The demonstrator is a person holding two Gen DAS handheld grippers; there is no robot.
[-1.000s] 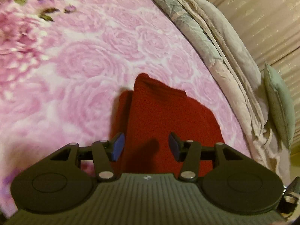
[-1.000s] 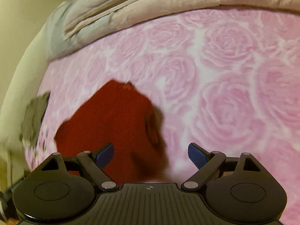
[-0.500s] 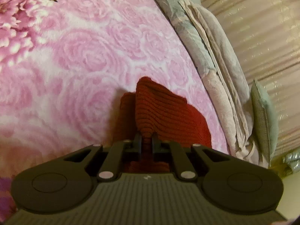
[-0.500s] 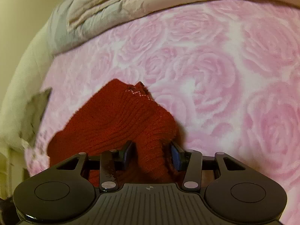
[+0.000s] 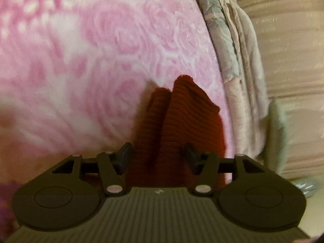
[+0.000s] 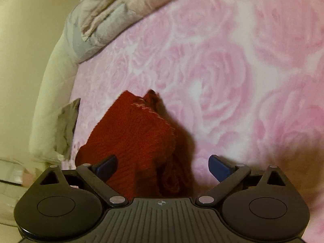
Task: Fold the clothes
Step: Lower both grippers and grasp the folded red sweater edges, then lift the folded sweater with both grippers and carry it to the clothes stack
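Red knitted garment (image 5: 182, 125) lies bunched on a pink bedspread (image 5: 91, 60) printed with roses, near the edge of the bed where a grey-and-beige quilt (image 5: 239, 64) is heaped. In the left wrist view the knit stands up in two ribbed folds that rise to a point between the fingers of the left gripper (image 5: 157, 159). That gripper's jaws are parted, with a gap on each side of the cloth, so it grips nothing. A green-grey cushion (image 5: 278, 133) leans just beyond the quilt against a striped beige surface.

In the right wrist view the same garment (image 6: 133, 135) sits low and left of centre, its top edge showing a pale stitched line, with a darker rolled part hanging beneath it. The right gripper (image 6: 163, 167) is spread wide; its left blue finger (image 6: 106, 166) lies over the red knit, and the other finger is over bare bedspread (image 6: 232, 70), so it too clamps nothing. The crumpled quilt (image 6: 105, 18) runs along the top left.
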